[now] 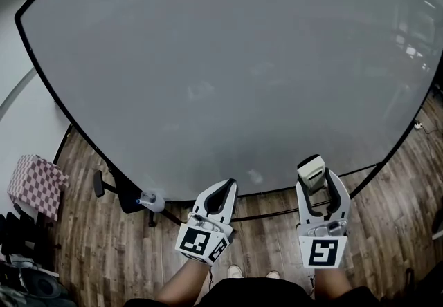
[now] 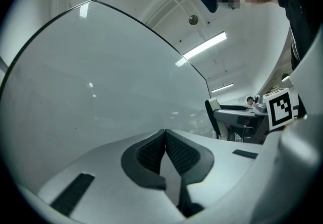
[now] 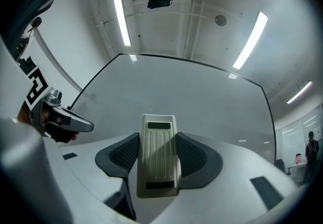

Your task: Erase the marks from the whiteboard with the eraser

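A large whiteboard (image 1: pixel 221 63) fills most of the head view; its grey surface shows only faint smudges and no clear marks. My right gripper (image 1: pixel 313 175) is shut on a cream ribbed eraser (image 3: pixel 159 155), which stands up between its jaws just below the board's lower edge. The eraser (image 1: pixel 311 172) does not touch the board. My left gripper (image 1: pixel 222 193) is shut with nothing in it, its pads (image 2: pixel 174 153) pressed together, and it points at the whiteboard (image 2: pixel 101 87) from below.
The board stands on a black wheeled frame (image 1: pixel 121 195) over a wooden floor (image 1: pixel 118 257). A marker (image 1: pixel 147 200) rests at the lower left of the frame. A checkered stool (image 1: pixel 36 184) stands at the left. Desks and chairs (image 2: pixel 237 117) lie beyond the board's right side.
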{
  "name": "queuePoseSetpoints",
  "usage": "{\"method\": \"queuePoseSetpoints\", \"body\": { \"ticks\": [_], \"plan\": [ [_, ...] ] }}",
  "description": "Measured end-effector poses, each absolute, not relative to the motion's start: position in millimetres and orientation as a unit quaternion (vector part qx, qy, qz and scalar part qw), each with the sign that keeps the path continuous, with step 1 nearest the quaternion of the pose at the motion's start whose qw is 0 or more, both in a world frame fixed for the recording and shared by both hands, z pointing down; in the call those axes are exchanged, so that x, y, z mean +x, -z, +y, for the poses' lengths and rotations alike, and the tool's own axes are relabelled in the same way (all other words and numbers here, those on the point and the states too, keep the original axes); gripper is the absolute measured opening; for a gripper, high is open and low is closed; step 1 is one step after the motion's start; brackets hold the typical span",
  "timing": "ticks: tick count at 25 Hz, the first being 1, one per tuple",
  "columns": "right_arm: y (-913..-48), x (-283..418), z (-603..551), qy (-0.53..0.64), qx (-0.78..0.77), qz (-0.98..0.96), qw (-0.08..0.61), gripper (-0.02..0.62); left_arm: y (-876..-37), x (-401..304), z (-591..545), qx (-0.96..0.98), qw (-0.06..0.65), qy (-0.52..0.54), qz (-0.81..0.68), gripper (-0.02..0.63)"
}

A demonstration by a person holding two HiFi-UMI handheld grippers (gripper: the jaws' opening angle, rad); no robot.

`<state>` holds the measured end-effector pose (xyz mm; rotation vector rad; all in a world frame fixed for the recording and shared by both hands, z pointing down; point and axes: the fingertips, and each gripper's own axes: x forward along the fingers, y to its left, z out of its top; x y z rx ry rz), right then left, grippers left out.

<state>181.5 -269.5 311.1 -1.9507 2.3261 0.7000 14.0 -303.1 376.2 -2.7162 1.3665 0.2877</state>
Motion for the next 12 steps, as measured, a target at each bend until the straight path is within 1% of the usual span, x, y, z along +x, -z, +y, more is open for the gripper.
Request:
{"method": "queuePoseSetpoints", "body": {
  "ticks": [6, 12],
  "plan": [
    [-310.0, 175.9, -270.9, -0.22, -0.617, 0.755, 0.024, 0.255, -366.3, 5.6, -300.5, -0.884, 0.058, -0.093, 0.455, 0.02],
    [-310.7, 173.0, -272.8, -0.22, -0.617, 0.755, 0.011, 0.255, -360.8, 0.1, -304.2, -0.879, 0.056, -0.1, 0.462, 0.02]
  ]
}}
